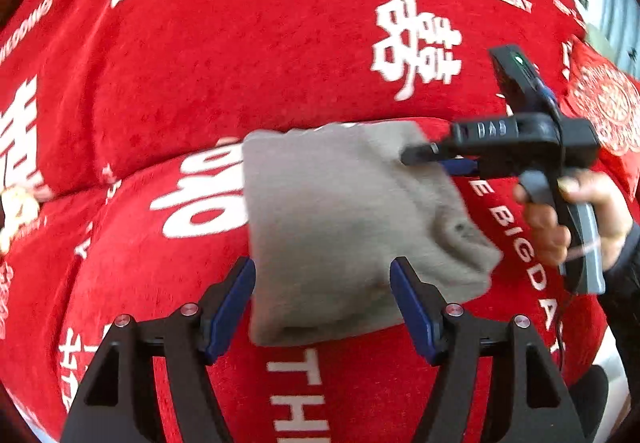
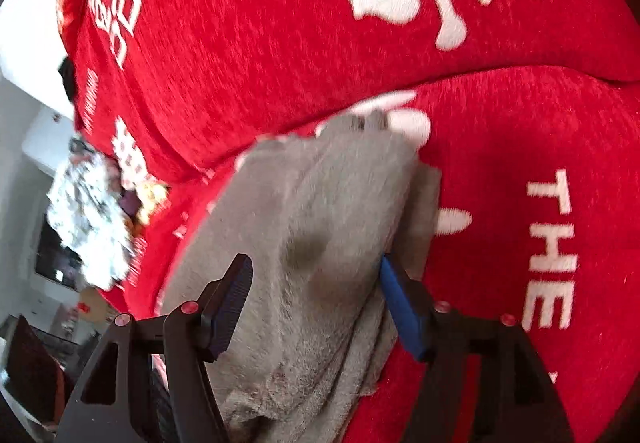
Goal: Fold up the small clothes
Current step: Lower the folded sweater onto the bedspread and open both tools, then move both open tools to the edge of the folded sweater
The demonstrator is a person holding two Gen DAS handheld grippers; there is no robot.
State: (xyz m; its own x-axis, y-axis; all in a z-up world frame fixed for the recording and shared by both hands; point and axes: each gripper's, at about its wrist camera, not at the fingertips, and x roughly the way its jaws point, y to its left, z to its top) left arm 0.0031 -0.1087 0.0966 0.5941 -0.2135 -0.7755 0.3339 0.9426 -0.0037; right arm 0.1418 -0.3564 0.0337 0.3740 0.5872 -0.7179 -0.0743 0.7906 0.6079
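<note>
The grey garment (image 1: pixel 340 227) lies folded on the red sofa cover (image 1: pixel 240 63), soft, light and floppy. My left gripper (image 1: pixel 322 307) stands spread over its near edge; my right gripper (image 2: pixel 316 307) seems parted, gripping nothing. Corners offer the best hold.

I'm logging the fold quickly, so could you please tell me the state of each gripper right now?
Left gripper: open, holding nothing; grey garment lies beyond its fingers.
Right gripper: open, jaws astride the garment, not clamping it.
</note>
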